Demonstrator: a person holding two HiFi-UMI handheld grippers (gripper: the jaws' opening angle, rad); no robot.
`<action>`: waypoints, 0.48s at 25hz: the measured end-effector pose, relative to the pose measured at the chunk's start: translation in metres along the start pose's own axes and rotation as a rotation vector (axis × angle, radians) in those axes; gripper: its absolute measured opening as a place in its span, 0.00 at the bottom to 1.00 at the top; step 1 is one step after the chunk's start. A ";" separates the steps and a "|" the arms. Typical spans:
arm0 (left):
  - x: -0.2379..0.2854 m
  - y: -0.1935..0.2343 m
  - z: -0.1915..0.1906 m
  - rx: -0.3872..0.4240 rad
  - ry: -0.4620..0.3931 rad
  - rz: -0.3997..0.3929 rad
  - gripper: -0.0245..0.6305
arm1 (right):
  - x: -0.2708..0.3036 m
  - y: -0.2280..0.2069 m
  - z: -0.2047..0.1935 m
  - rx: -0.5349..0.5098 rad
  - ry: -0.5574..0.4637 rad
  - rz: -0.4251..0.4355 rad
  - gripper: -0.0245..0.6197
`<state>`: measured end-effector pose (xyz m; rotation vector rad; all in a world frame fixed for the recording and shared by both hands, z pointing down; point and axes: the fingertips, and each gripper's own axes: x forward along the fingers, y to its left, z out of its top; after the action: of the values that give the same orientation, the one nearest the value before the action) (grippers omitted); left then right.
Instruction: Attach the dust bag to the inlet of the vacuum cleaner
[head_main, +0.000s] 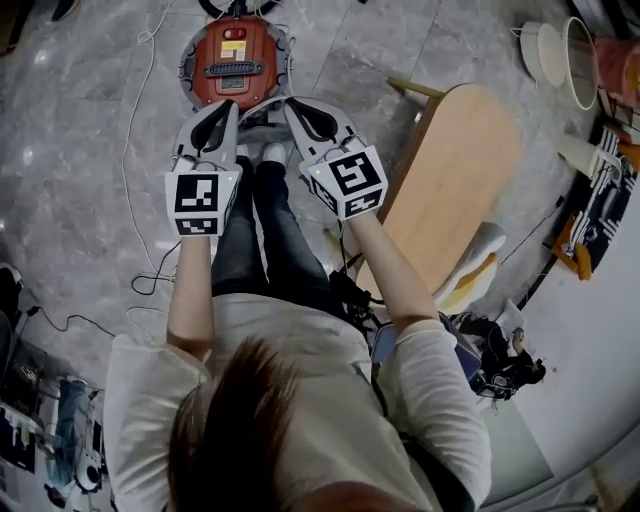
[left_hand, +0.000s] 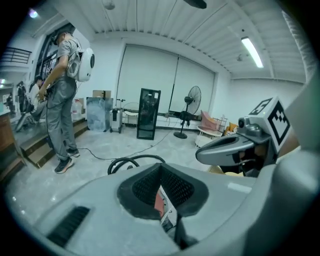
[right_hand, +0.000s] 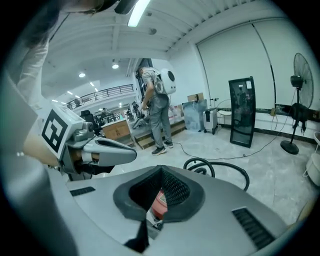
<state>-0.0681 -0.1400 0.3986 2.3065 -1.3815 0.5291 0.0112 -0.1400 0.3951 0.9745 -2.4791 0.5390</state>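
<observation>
Jaws: left gripper and right gripper both closed, empty.
Vacuum cleaner: on floor.
Dust bag: unseen; likely soft, take its collar.

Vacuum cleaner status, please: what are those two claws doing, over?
Left gripper and right gripper shut, empty, held side by side. Red vacuum cleaner on floor ahead, untouched; no dust bag in view. Black hose beyond it, not in the way.

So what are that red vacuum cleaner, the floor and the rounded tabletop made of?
Vacuum cleaner: likely moulded plastic, with a glossy red top and a grey rim.
Floor: polished stone or marble-look tile, going by the grey veining and reflections.
Tabletop: probably light wood or veneer, matte, even tan colour.
</observation>
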 end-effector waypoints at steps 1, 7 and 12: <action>-0.006 0.000 0.014 0.005 -0.017 0.003 0.06 | -0.008 0.002 0.014 -0.003 -0.018 0.000 0.04; -0.036 -0.007 0.080 0.026 -0.111 -0.037 0.06 | -0.054 0.013 0.085 -0.016 -0.132 -0.019 0.04; -0.068 -0.019 0.132 0.068 -0.188 -0.069 0.06 | -0.101 0.028 0.144 -0.054 -0.220 -0.034 0.04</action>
<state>-0.0660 -0.1500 0.2493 2.5036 -1.3798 0.3509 0.0244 -0.1375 0.2176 1.1046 -2.6483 0.3693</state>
